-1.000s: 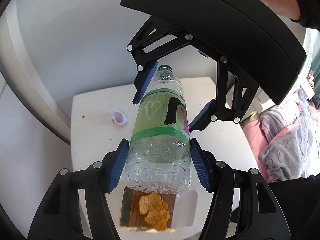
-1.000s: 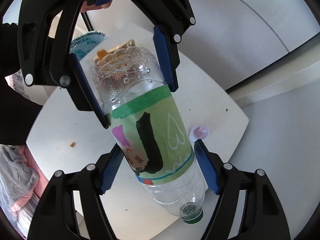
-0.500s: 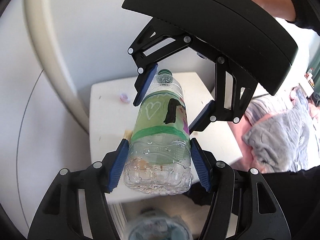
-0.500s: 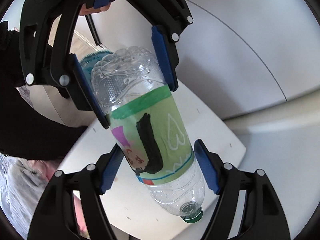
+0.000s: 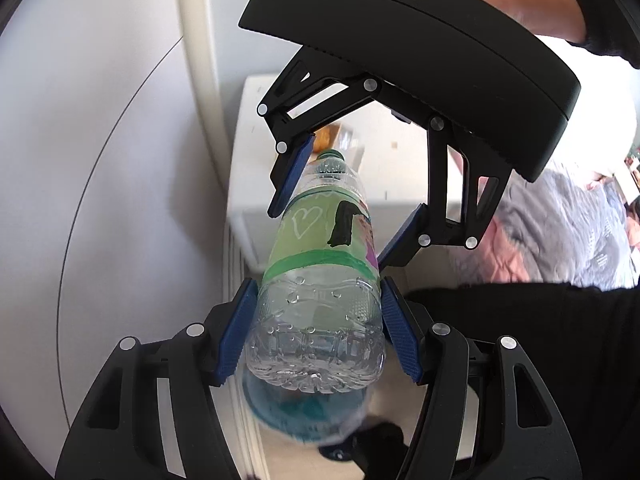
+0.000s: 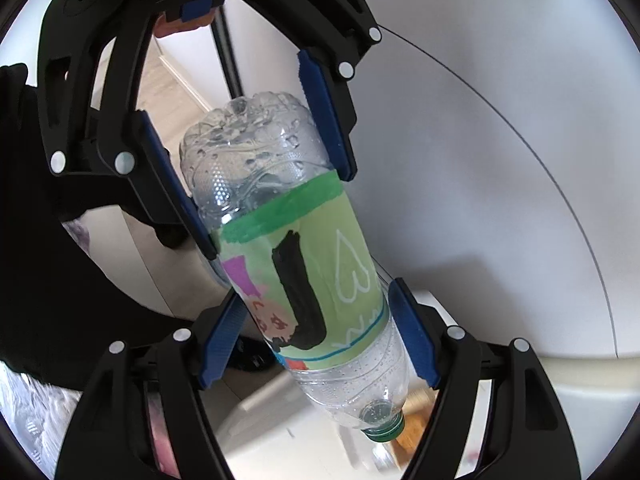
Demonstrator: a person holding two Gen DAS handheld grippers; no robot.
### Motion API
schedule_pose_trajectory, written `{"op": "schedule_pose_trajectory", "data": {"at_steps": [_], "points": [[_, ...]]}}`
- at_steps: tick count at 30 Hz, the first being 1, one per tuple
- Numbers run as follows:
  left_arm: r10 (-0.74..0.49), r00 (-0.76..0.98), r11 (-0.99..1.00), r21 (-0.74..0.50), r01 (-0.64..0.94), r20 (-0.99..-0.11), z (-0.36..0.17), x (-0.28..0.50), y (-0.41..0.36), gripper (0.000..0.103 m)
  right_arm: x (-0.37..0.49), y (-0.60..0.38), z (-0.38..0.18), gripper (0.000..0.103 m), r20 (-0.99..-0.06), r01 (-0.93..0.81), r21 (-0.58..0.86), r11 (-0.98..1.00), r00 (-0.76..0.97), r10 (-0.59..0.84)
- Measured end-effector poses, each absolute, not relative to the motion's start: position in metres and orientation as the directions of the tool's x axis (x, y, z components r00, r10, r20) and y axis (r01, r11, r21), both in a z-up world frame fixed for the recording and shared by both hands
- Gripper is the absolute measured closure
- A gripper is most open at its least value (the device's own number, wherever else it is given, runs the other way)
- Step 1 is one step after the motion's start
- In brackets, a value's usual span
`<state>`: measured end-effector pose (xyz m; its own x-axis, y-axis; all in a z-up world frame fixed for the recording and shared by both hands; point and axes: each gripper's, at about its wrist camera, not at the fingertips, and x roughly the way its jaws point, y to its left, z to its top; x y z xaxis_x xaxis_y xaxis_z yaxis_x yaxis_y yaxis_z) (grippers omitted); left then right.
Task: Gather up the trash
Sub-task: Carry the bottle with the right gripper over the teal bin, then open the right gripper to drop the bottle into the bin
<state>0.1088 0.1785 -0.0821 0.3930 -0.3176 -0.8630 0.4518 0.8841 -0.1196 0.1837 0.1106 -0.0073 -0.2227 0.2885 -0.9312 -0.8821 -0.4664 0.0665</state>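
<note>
A clear plastic bottle (image 5: 320, 280) with a green hand-drawn label is held in the air by both tongs. The left tongs (image 5: 316, 328) clamp its base end; the right tongs (image 6: 320, 336) clamp its label near the green-capped neck. The white counter (image 5: 400, 168) lies beyond, a blue-rimmed bin (image 5: 296, 412) beneath.
</note>
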Motion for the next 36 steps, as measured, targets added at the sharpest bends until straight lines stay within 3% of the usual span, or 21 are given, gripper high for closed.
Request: {"op": "schedule_pose_trajectory", "data": {"at_steps": [14,25,36], "points": [[-0.332,0.244,0.884,-0.210,0.417,-0.911,-0.207,0.007,0.230,0.043,0.096,0.157,-0.121,0.034,-0.900,-0.844,0.237,-0.482,-0.377,0.217],[-0.356,0.175,0.895,-0.281,0.347,-0.918,-0.314,-0.011,0.242,0.043,0.063,0.184,-0.210,0.034,-0.892,-0.802,0.304,-0.514,-0.429,0.143],[-0.310,0.116,0.899,-0.251,0.359,-0.943,-0.389,-0.006,0.219,0.043,0.060,0.194,-0.287,0.034,-0.876,-0.798,0.323,-0.509,-0.455,0.158]]}}
